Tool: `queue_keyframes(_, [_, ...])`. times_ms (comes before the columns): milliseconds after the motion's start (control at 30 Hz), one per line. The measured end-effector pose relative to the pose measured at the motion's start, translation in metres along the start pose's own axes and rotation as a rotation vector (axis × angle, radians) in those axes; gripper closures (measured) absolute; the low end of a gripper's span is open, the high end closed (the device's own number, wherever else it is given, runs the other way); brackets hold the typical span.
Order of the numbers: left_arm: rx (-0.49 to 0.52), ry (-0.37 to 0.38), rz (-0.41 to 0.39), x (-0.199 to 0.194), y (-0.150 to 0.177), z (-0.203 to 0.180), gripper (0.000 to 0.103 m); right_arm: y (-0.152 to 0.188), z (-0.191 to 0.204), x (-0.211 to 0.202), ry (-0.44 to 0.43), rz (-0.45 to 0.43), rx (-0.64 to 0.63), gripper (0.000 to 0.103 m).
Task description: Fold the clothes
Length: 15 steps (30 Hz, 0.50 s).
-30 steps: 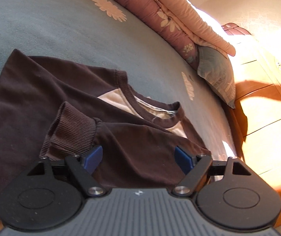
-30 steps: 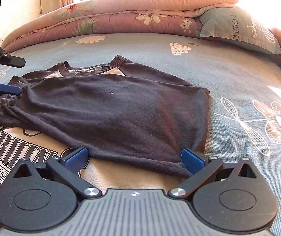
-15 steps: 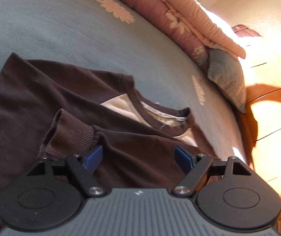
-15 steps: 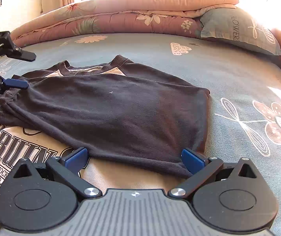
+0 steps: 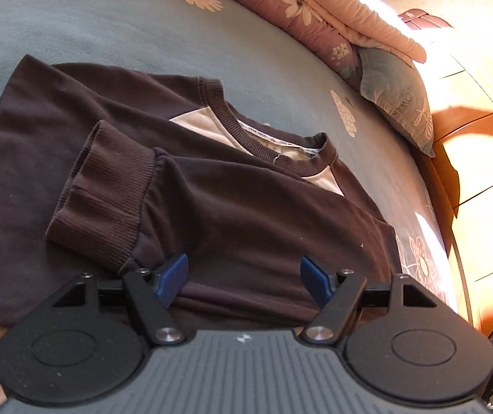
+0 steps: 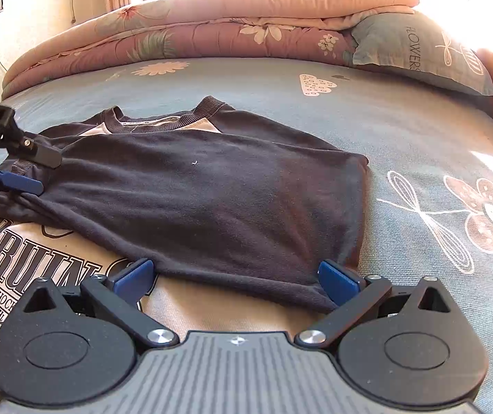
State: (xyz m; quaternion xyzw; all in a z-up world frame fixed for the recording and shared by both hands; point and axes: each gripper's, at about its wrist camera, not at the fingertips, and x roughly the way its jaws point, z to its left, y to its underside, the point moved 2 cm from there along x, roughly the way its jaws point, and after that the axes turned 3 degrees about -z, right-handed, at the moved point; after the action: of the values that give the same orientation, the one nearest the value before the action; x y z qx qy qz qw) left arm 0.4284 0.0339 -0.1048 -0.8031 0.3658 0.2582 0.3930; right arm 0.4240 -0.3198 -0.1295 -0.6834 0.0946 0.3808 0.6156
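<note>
Shifted along the sleeve (image 5: 246,227), the left hand-held gripper (image 5: 243,276), jaws just reopened wide, straddles it lengthwise.

The sweatshirt (image 6: 212,200) lay flat on the bed (image 6: 401,131), one sleeve (image 5: 246,227) folded across its chest, with the quilt (image 6: 212,24) and pillow (image 6: 418,51) behind it.

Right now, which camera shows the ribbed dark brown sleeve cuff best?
The left wrist view: the ribbed dark brown sleeve cuff fills the foreground, ribbing clear, lying on the folded sweatshirt just ahead of the left gripper. The right wrist view shows only a sliver of it at the far left, between that gripper's fingers.
</note>
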Motion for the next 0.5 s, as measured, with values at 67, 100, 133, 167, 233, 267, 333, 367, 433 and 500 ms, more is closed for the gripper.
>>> queue_keyframes(67, [0.016, -0.022, 0.03, -0.006, -0.003, -0.004, 0.029, 0.0, 0.0, 0.0, -0.001, 0.001, 0.002, 0.0])
queue_keyframes(100, [0.034, -0.028, 0.036, -0.007, -0.007, -0.01, 0.027, 0.0, 0.0, 0.0, 0.001, 0.001, 0.001, 0.0])
queue_keyframes(133, [0.053, -0.02, 0.04, -0.007, -0.011, -0.016, 0.026, 0.0, 0.001, 0.0, 0.003, 0.002, 0.0, 0.0])
queue_keyframes(167, [0.075, 0.006, 0.039, -0.005, -0.015, -0.024, 0.026, 0.0, 0.001, 0.0, 0.004, 0.002, -0.001, 0.0])
queue_keyframes(233, [0.122, 0.042, 0.027, 0.005, -0.021, -0.043, 0.023, 0.0, 0.001, 0.0, 0.004, 0.002, 0.0, 0.0])
queue_keyframes(267, [0.152, 0.056, 0.024, 0.013, -0.023, -0.051, 0.022, -0.001, 0.001, 0.0, 0.004, 0.003, 0.0, 0.0])
queue_keyframes(333, [0.184, 0.038, 0.024, 0.033, -0.025, -0.06, 0.022, -0.001, 0.0, 0.0, 0.004, 0.003, -0.001, 0.0])
queue_keyframes(367, [0.2, 0.005, 0.024, 0.042, -0.026, -0.061, 0.022, -0.001, 0.0, 0.0, 0.003, 0.004, -0.001, 0.0])
queue_keyframes(433, [0.241, -0.085, 0.009, 0.057, -0.027, -0.058, 0.023, -0.002, -0.001, 0.0, 0.001, 0.005, -0.001, 0.0])
queue_keyframes(500, [0.233, -0.123, -0.015, 0.055, -0.033, -0.055, 0.024, -0.002, -0.001, -0.001, -0.001, 0.008, 0.0, 0.0])
